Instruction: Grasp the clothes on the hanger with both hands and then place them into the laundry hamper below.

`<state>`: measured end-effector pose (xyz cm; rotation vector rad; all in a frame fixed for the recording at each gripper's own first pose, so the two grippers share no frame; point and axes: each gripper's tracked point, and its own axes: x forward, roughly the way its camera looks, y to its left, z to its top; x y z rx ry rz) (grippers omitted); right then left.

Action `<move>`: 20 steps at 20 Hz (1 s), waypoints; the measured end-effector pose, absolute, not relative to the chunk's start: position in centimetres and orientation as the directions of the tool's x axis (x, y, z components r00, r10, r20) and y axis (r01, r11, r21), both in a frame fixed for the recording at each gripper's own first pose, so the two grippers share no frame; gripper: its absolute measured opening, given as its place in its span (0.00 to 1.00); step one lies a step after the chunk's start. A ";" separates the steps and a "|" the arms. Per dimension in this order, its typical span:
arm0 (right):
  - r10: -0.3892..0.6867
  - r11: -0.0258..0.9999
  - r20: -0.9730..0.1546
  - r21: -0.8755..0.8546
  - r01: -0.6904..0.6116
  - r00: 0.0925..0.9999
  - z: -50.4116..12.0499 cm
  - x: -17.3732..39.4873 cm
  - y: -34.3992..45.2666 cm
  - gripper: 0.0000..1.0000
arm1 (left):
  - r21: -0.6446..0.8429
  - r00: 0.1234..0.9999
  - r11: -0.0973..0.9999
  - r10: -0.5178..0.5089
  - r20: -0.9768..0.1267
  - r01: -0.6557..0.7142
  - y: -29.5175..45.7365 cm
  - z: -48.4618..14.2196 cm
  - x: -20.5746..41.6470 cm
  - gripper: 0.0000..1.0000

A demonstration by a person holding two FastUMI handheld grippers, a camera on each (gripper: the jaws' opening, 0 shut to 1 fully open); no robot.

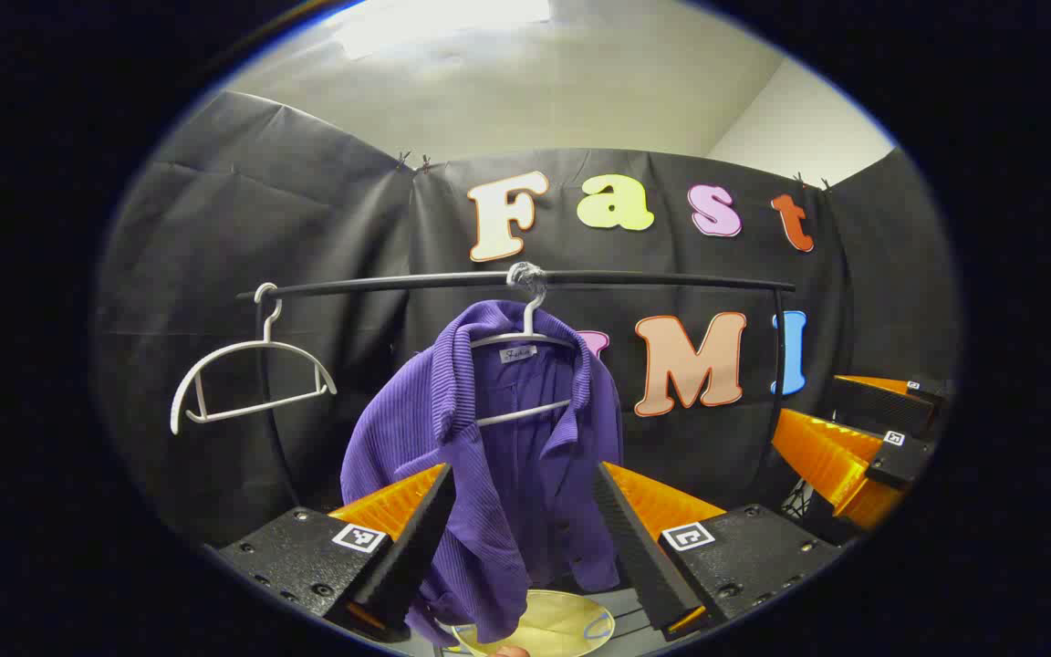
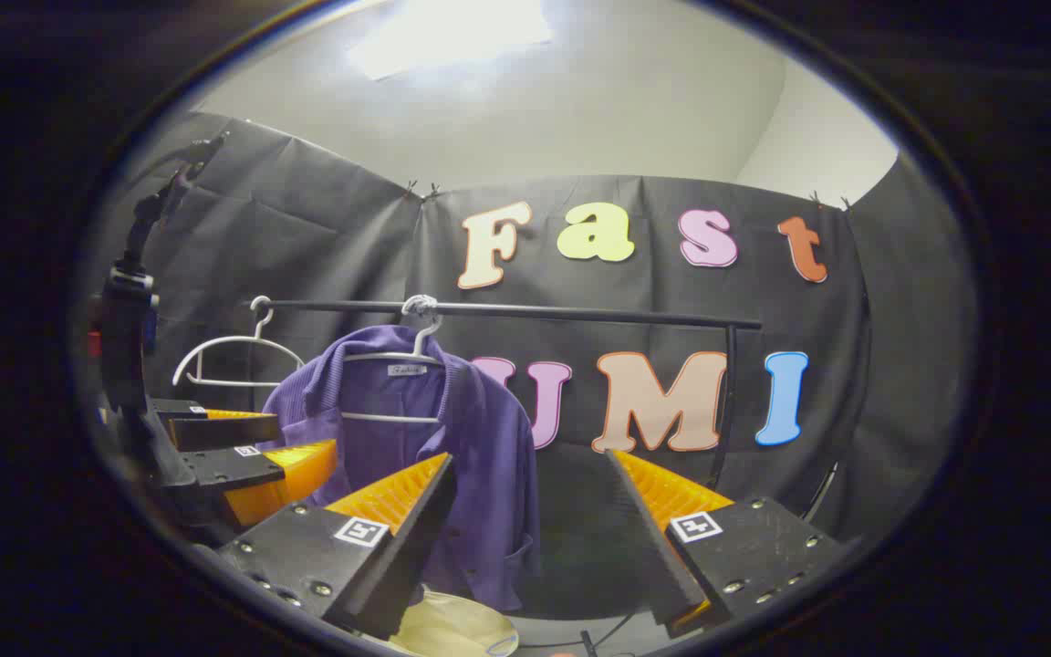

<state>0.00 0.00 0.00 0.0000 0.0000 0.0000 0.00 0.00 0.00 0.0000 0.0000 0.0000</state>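
Note:
A purple ribbed shirt [image 1: 498, 456] hangs on a white hanger [image 1: 525, 342] from a black rail [image 1: 653, 280], collar open and front facing me. My left gripper [image 1: 521, 472] is open; its orange fingers frame the shirt's lower half without touching it. In the right gripper view the shirt [image 2: 480, 438] hangs left of centre, and my right gripper [image 2: 530, 459] is open, its left finger in front of the shirt's hem. Each gripper also shows off to the side: the right gripper [image 1: 808, 401] and the left gripper [image 2: 306, 433]. The pale yellow hamper [image 1: 571, 630] [image 2: 452, 630] sits below the shirt.
An empty white hanger [image 1: 252, 374] [image 2: 229, 356] hangs at the rail's left end. The rail's upright post [image 2: 724, 401] stands to the right. A black stand [image 2: 129, 310] rises at the left edge of the right gripper view. Black cloth walls close in behind.

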 end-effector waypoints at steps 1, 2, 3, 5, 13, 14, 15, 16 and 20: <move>-0.004 1.000 0.000 -0.002 0.004 1.000 0.1 -0.1 -0.2 0.96 | -0.003 1.000 1.000 -0.007 0.001 0.007 -0.2 0.0 0.0 0.92; -0.006 1.000 0.004 -0.001 0.006 1.000 0.2 -0.2 -0.2 0.96 | -0.007 1.000 1.000 -0.013 0.002 0.013 -0.5 0.0 0.0 0.93; -0.009 1.000 0.005 0.001 0.009 1.000 0.4 -0.1 -0.3 0.96 | -0.008 1.000 1.000 -0.021 0.002 0.021 -0.7 0.1 -0.1 0.93; -0.021 1.000 0.003 -0.004 0.021 1.000 0.3 -0.3 -0.7 0.96 | -0.008 1.000 0.999 -0.031 0.001 0.031 -1.1 -0.3 -0.2 0.92; -0.051 0.999 -0.005 -0.006 0.051 0.999 -0.1 -0.8 -1.8 0.96 | 0.000 0.999 1.000 -0.015 -0.046 0.015 -1.4 -1.9 -0.1 0.94; -0.052 0.999 -0.006 -0.008 0.052 0.999 -0.1 -0.7 -1.8 0.96 | 0.000 0.999 1.000 -0.006 -0.050 0.006 -1.2 -2.0 0.0 0.94; -0.051 0.999 -0.007 -0.011 0.051 0.999 -0.1 -0.7 -1.8 0.96 | 0.000 0.999 1.000 0.002 -0.054 -0.002 -1.0 -2.1 0.1 0.92; -0.051 0.999 -0.007 -0.015 0.051 0.999 -0.2 -0.5 -1.9 0.96 | -0.001 0.998 1.000 0.011 -0.056 -0.011 -0.8 -2.3 0.2 0.92; -0.053 0.998 -0.006 -0.027 0.053 0.999 -0.3 -0.1 -2.1 0.96 | -0.004 0.995 0.998 0.069 -0.069 -0.069 0.5 -2.9 1.0 0.92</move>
